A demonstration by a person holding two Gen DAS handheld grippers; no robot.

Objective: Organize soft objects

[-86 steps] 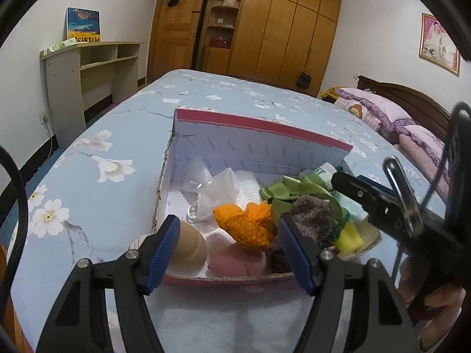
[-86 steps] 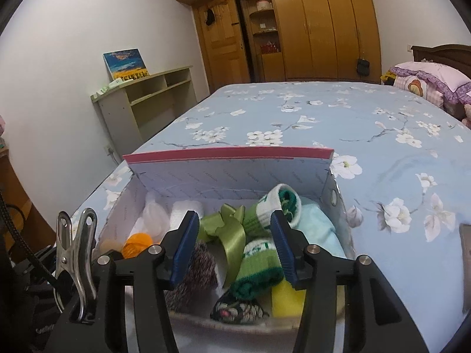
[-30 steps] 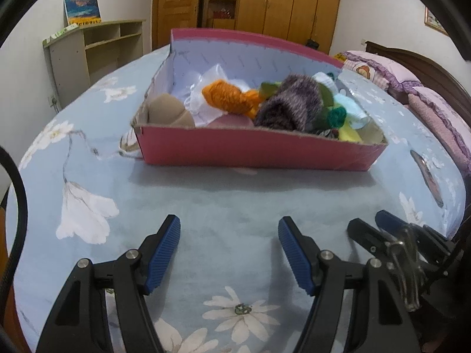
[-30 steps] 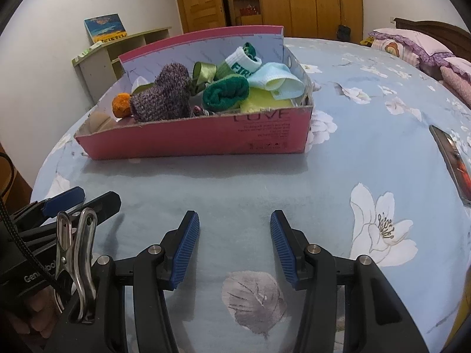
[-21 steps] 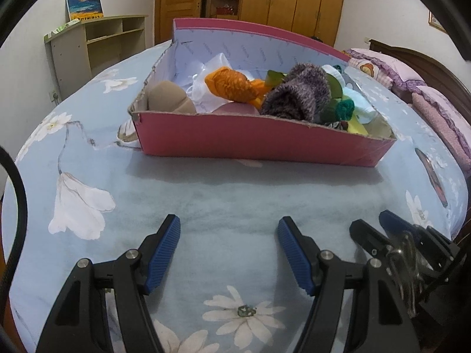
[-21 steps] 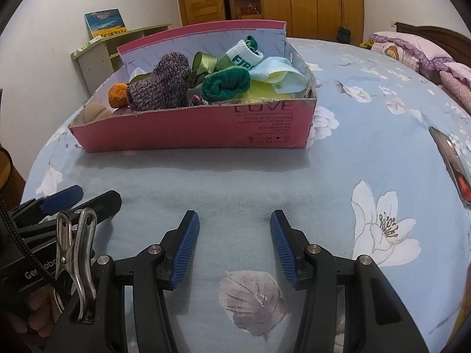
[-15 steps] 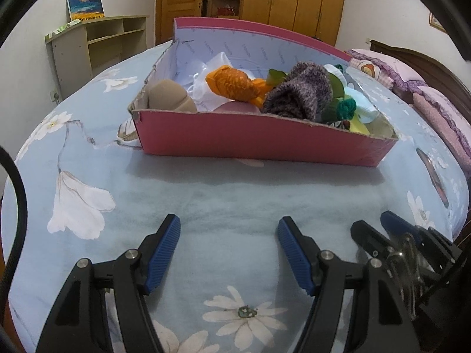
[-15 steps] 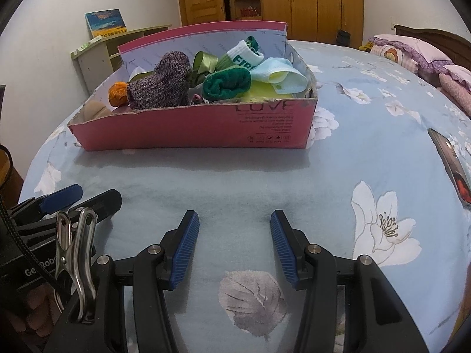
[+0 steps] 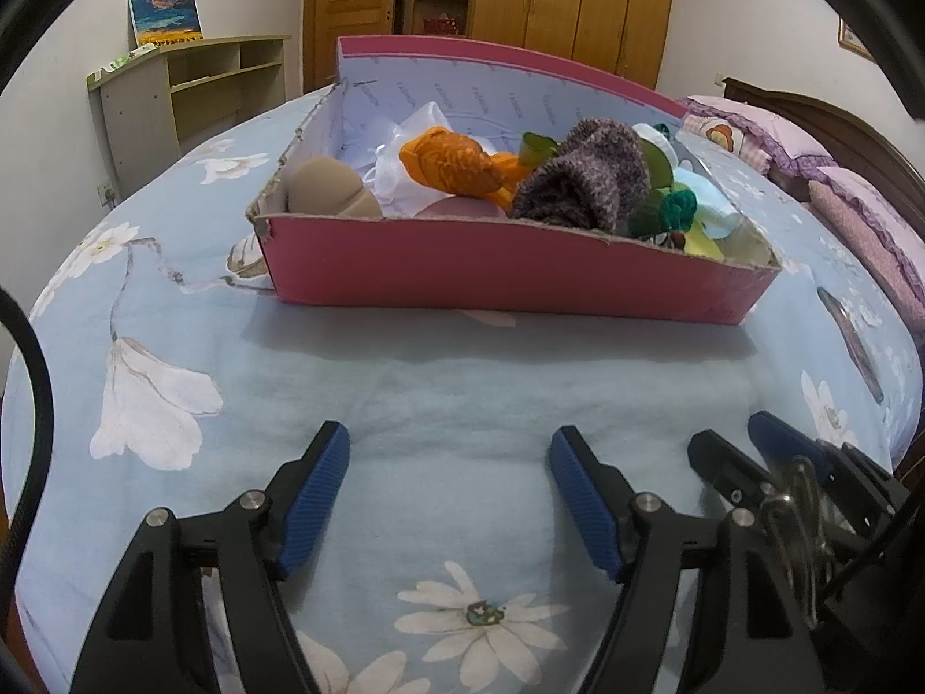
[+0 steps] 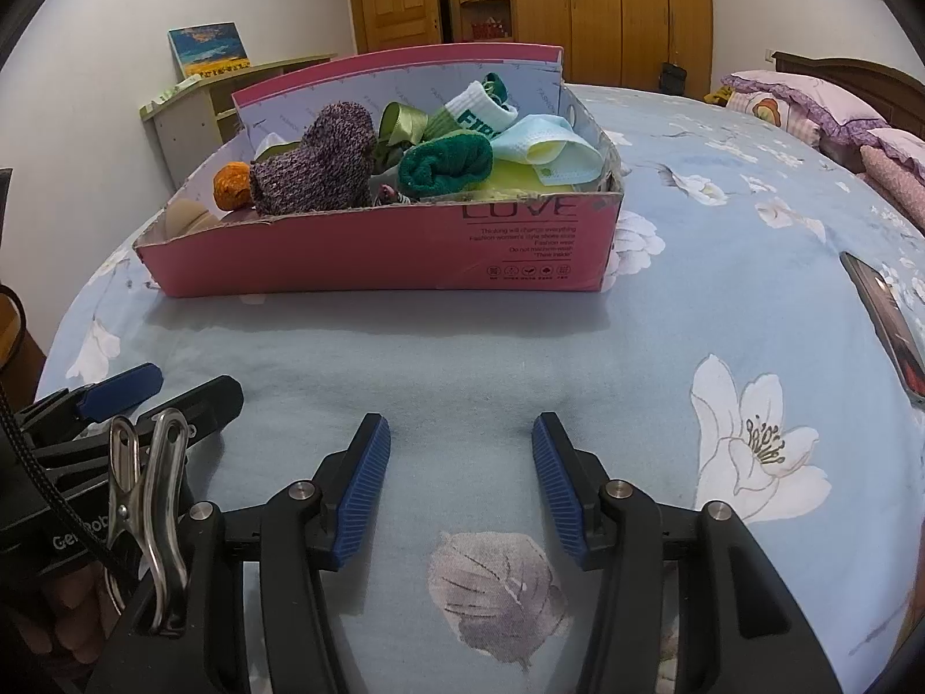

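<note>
A pink cardboard box (image 9: 509, 272) (image 10: 376, 254) sits on the blue flowered bedspread, filled with soft things. Inside lie a purple knit sock (image 9: 584, 179) (image 10: 318, 162), an orange knit piece (image 9: 451, 165), a rolled green sock (image 10: 445, 165), a white-and-green sock (image 10: 474, 110), a pale face mask (image 10: 549, 144), green ribbon (image 10: 399, 121) and a beige lump (image 9: 324, 191). My left gripper (image 9: 451, 439) hovers over bare bedspread in front of the box, its jaws opening with nothing between them. My right gripper (image 10: 459, 425) stands open and empty beside it.
A phone (image 10: 884, 312) lies on the bedspread to the right of the box. Pillows (image 9: 751, 139) and a wooden headboard are at the far right. A low shelf unit (image 9: 191, 87) stands by the left wall, with wardrobes behind.
About three seconds ago both grippers were right over the box's contents; now they sit back over the bedspread in front of it. Over the last second the views barely shift.
</note>
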